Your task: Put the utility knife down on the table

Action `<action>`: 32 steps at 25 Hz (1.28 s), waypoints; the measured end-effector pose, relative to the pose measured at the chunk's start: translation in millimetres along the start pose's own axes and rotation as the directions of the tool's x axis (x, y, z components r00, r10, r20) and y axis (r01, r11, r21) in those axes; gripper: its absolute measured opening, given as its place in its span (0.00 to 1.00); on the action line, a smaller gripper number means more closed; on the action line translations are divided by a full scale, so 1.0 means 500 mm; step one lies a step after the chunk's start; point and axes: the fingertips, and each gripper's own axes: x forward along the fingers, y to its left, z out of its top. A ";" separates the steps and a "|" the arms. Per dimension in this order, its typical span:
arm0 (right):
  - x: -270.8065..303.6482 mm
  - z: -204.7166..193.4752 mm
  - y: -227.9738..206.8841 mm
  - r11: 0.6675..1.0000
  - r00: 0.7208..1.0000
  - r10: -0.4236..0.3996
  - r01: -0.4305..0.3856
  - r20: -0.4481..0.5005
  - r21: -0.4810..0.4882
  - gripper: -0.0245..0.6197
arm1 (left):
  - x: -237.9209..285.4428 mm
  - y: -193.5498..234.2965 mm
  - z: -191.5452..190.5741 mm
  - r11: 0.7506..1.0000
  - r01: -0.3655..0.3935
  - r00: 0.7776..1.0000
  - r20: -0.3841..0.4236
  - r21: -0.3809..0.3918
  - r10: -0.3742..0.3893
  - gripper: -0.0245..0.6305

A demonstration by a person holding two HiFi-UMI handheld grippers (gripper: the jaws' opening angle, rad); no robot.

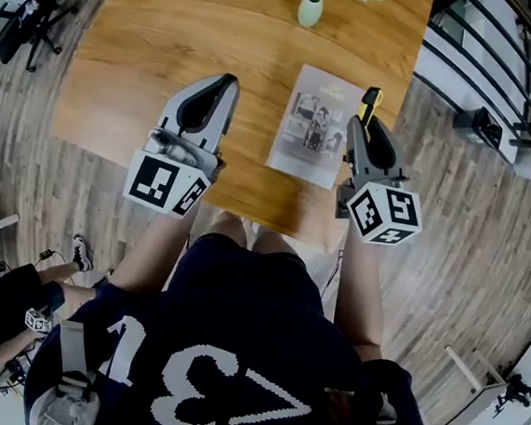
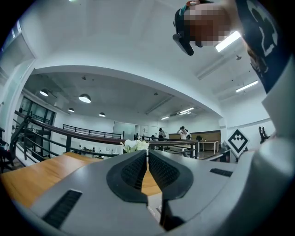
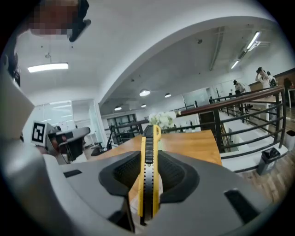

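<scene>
The right gripper (image 3: 148,184) is clamped on the yellow and black utility knife (image 3: 148,170), which stands on edge between its jaws and juts forward over the right side of the wooden bench (image 1: 170,39). The left gripper (image 2: 147,159) is held over the bench's near left part, jaws pressed together with nothing between them. A booklet (image 1: 315,123) lies between the two grippers, and a pale green vase (image 1: 310,10) stands farther back.

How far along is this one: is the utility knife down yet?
Nothing is done yet. The right gripper is shut on the yellow utility knife over the wooden table, beside the booklet; the left gripper is shut, empty. Lowering and releasing remain.
</scene>
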 end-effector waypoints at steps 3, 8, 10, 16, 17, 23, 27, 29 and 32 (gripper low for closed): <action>0.034 -0.119 -0.014 0.998 0.984 -0.027 0.017 -0.174 -0.057 0.24 | 0.002 0.001 -0.038 1.000 0.015 0.999 -0.031 -0.016 -0.015 0.07; 0.058 -0.287 -0.027 0.985 0.914 -0.092 0.024 -0.396 -0.173 0.24 | 0.003 0.001 -0.085 0.999 0.033 0.996 -0.081 -0.034 -0.036 0.07; 0.057 -0.330 -0.030 0.981 0.890 -0.111 0.027 -0.442 -0.190 0.24 | 0.001 0.002 -0.097 0.999 0.034 0.995 -0.093 -0.040 -0.038 0.07; 0.052 -0.379 -0.034 0.974 0.858 -0.144 0.034 -0.493 -0.224 0.24 | -0.004 0.004 -0.121 0.998 0.034 0.992 -0.117 -0.055 -0.040 0.07; 0.051 -0.374 -0.033 0.974 0.863 -0.142 0.036 -0.484 -0.222 0.24 | -0.003 0.004 -0.121 0.998 0.035 0.992 -0.115 -0.055 -0.041 0.07; 0.044 -0.208 -0.030 0.979 0.956 -0.132 0.084 -0.262 -0.187 0.09 | 0.006 0.002 -0.077 0.999 0.042 0.996 -0.077 -0.032 -0.044 0.07; 0.014 -0.010 -0.019 0.986 0.994 -0.112 0.110 -0.008 -0.125 0.08 | 0.017 0.007 -0.015 0.999 0.044 0.999 -0.021 0.003 -0.044 0.07; -0.011 0.084 -0.013 0.991 0.989 -0.099 0.108 0.110 -0.080 0.08 | 0.026 0.011 0.018 0.999 0.042 0.999 0.008 0.025 -0.042 0.07; -0.058 0.199 0.004 0.992 0.965 -0.085 0.104 0.247 -0.064 0.07 | 0.035 0.014 0.063 0.998 0.042 0.998 0.042 0.052 -0.044 0.07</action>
